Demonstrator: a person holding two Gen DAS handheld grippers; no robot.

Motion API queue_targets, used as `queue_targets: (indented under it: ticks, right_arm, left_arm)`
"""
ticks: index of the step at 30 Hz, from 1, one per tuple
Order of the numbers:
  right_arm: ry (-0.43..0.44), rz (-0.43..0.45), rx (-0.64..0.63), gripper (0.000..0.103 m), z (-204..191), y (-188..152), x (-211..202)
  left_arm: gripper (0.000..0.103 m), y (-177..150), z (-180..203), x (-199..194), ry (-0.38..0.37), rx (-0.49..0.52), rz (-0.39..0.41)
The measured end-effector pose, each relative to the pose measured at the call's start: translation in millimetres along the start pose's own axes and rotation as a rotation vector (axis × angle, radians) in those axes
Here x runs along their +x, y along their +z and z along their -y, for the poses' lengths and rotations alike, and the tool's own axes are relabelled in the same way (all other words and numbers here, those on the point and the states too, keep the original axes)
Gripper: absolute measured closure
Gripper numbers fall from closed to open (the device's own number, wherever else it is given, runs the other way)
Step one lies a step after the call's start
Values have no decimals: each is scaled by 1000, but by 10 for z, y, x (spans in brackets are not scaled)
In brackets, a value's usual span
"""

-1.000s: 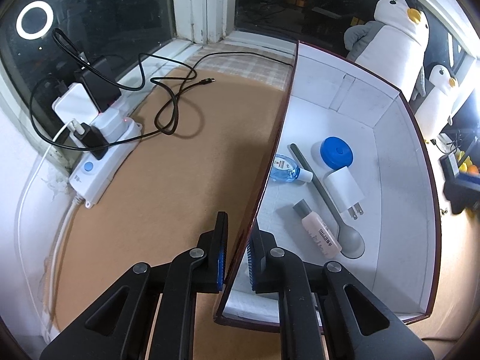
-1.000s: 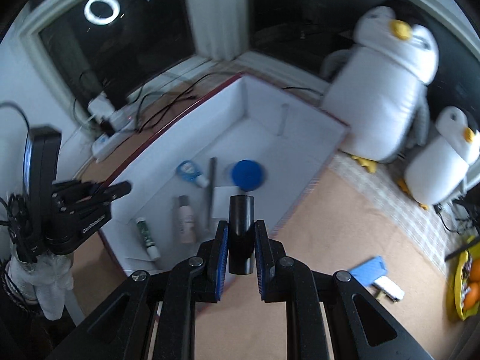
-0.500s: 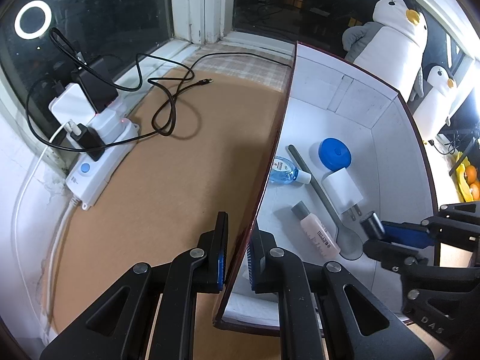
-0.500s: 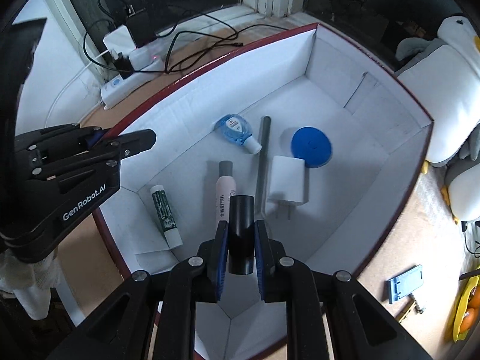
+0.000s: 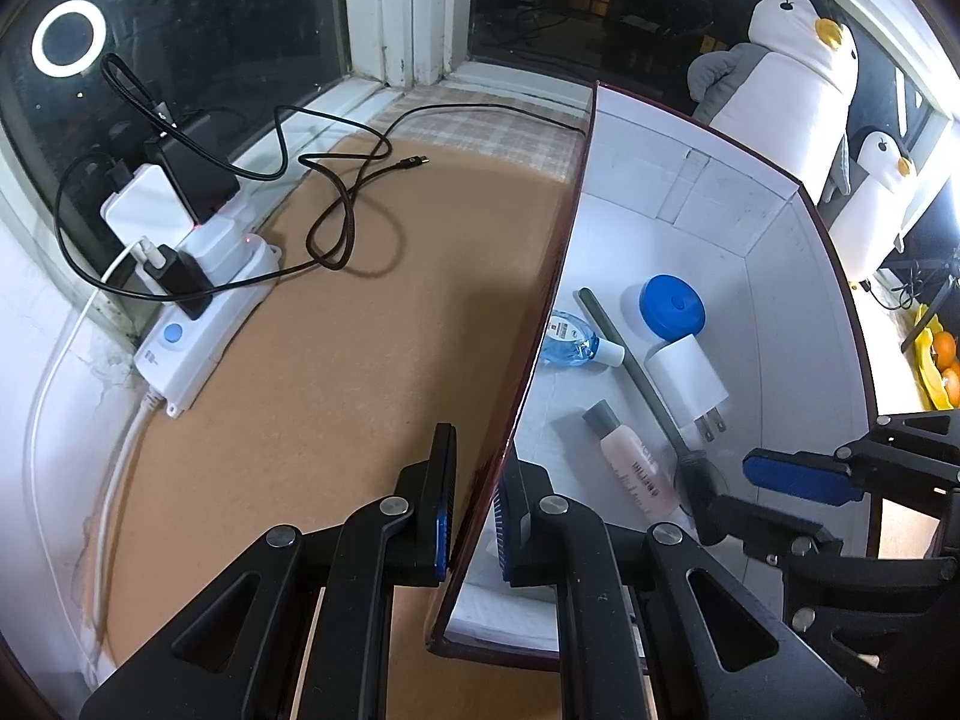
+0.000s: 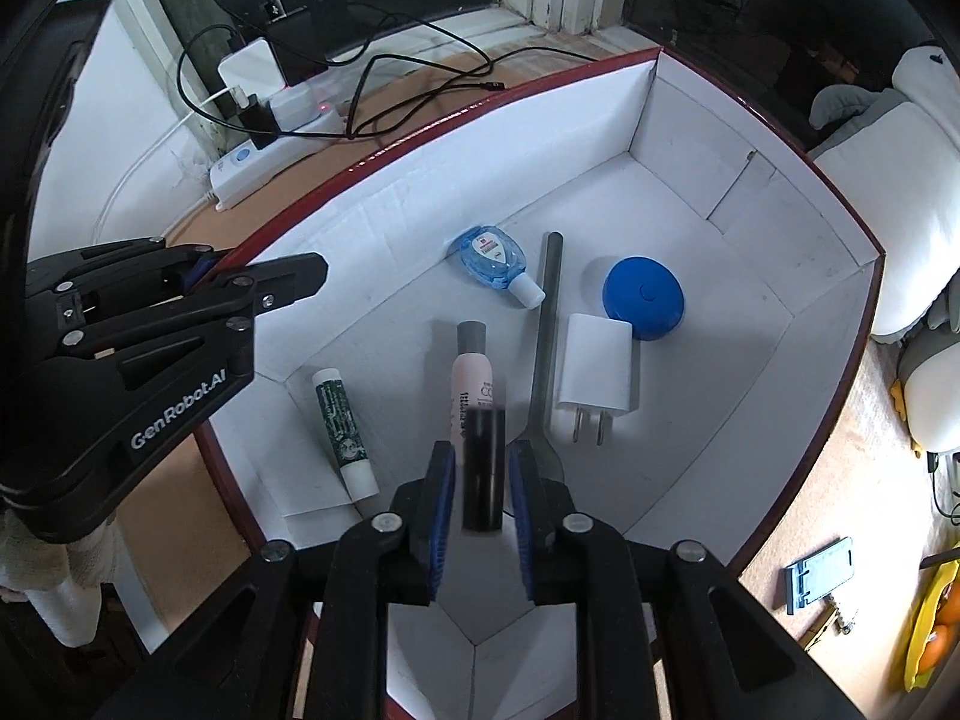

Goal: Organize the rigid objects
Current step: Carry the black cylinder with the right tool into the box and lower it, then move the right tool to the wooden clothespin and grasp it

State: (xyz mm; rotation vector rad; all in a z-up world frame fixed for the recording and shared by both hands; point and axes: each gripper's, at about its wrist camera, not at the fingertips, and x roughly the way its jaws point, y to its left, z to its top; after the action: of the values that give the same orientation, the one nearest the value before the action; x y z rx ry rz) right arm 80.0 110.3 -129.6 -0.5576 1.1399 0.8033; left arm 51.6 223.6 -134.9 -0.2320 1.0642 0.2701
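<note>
A white-lined box with a dark red rim (image 6: 750,138) stands on the brown table. My left gripper (image 5: 474,498) is shut on its near side wall (image 5: 552,300). My right gripper (image 6: 480,480) hangs inside the box and its jaws are opening. A black tube (image 6: 482,468) sits blurred between the pads with a gap on each side. On the box floor lie a pink tube (image 6: 471,378), a green-and-white stick (image 6: 342,414), a blue sanitizer bottle (image 6: 492,255), a grey spoon (image 6: 549,312), a white charger (image 6: 597,369) and a blue round lid (image 6: 645,297).
A white power strip (image 5: 198,324) with plugs and black cables (image 5: 342,204) lies left of the box by the window. Two penguin plush toys (image 5: 786,72) stand behind it. A small blue stand (image 6: 819,579) lies on the table to the right.
My right gripper came down into the box with the black tube, and its pads have now parted from the tube. The left gripper has stayed on the box wall.
</note>
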Motion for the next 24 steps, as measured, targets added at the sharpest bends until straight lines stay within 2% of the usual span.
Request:
queue_targets:
  ticks: [2, 10, 14, 20, 24]
  right_arm:
    - [-3, 11, 0, 76, -5, -1, -25]
    - [8, 53, 22, 74, 31, -19, -196]
    - [17, 90, 50, 69, 101, -45, -347]
    - [10, 157, 113, 65, 299, -128, -613]
    - [3, 200, 186, 59, 573, -237, -805]
  left_arm:
    - [93, 1, -1, 0, 1, 1, 0]
    - [93, -1, -17, -4, 4, 4, -1]
    - [93, -6, -37, -22, 6, 3, -4]
    - [93, -31, -35, -65, 11, 4, -7]
    - [93, -47, -15, -86, 13, 6, -14]
